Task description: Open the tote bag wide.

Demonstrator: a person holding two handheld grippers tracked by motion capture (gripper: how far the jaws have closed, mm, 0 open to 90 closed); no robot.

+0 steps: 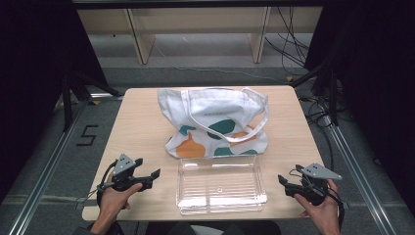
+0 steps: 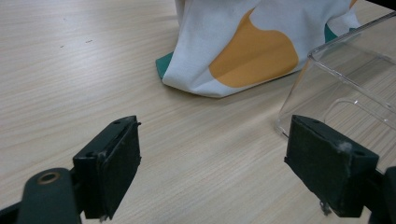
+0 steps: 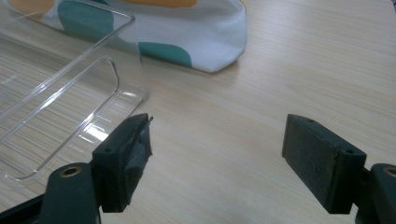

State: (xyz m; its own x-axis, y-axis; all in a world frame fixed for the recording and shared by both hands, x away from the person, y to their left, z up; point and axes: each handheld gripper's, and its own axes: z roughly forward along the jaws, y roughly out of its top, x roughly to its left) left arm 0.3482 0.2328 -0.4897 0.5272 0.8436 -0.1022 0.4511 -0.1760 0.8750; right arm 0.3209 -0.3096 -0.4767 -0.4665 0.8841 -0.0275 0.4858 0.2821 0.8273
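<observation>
Both grippers wait open either side of the clear tray

The light wooden table [image 1: 142, 127] fills the middle of the high view, its near edge towards the person. On it, towards the far side, slumps the white cloth tote bag with orange and teal blotches [image 1: 214, 125], its handles flopped over the top. Just in front of the bag, almost touching its lower edge, lies the clear rectangular plastic tray [image 1: 221, 185], flat on the tabletop and nothing in it.

The person's left hand [image 1: 113, 198] comes up from the bottom edge, wrist angled inward, carrying the left gripper [image 1: 152, 178] low over the table and pointed towards the tray's left end. Its jaws stand wide apart with only bare wood between them; in the left gripper view the tray's corner sits just beyond the right-hand jaw.

The right hand [image 1: 323, 210] mirrors it at the table's near right corner, the right gripper [image 1: 284, 185] aimed at the tray's right end, near but not touching. Its jaws are also spread wide, gripping nothing
</observation>
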